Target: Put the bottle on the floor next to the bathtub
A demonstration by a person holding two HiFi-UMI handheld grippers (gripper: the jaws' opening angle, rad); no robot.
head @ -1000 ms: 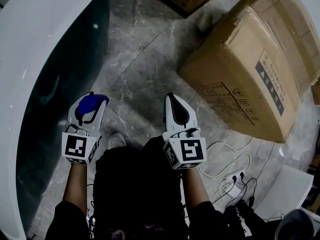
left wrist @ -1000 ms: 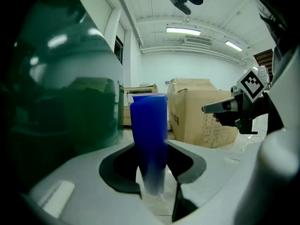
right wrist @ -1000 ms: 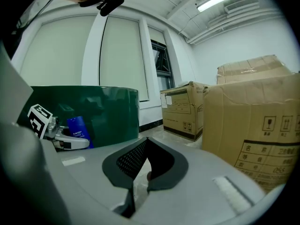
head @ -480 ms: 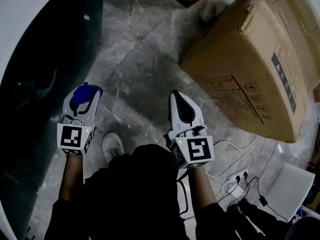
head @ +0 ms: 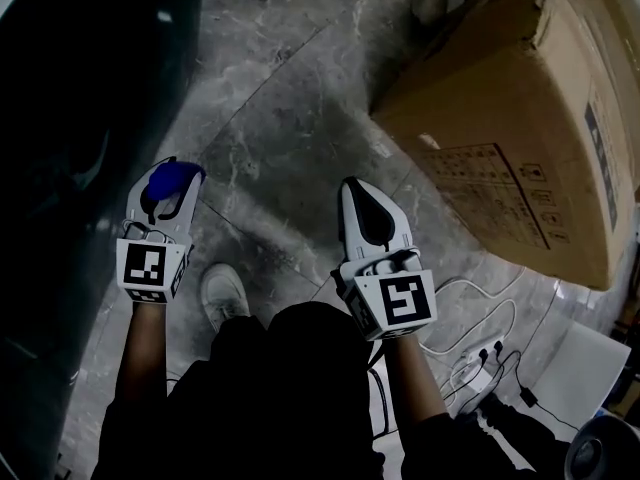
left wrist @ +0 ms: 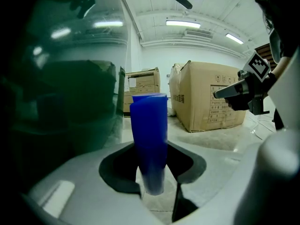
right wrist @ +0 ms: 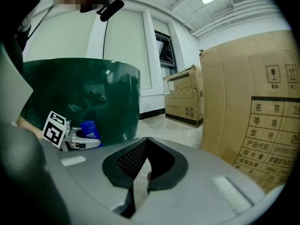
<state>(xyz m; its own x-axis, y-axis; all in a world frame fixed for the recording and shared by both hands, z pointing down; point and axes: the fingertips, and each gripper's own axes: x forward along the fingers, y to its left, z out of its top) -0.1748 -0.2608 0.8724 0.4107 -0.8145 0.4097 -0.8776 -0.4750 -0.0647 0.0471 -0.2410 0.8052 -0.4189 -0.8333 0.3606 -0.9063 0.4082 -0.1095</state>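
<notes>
A blue bottle [head: 171,179] sits between the jaws of my left gripper [head: 166,186], which is shut on it. In the left gripper view the bottle [left wrist: 149,135] stands upright between the fingers, above the grey marble floor [head: 290,128]. The dark green bathtub [head: 70,148] rises just left of that gripper, and its wall [left wrist: 61,102] fills the left of the left gripper view. My right gripper [head: 367,211] hovers over the floor to the right, shut with nothing in it. From the right gripper view, the bottle [right wrist: 89,129] shows against the tub wall [right wrist: 93,93].
A large cardboard box [head: 520,128] lies on the floor at the right, close to my right gripper, with more boxes [left wrist: 140,86] behind. A white shoe [head: 222,294] is below my left gripper. Cables and a power strip [head: 470,366] lie at the lower right.
The head view has dropped closer to the floor, and the tub's white rim has left the picture. Both grippers keep their spacing; the left one still holds the bottle beside the tub.
</notes>
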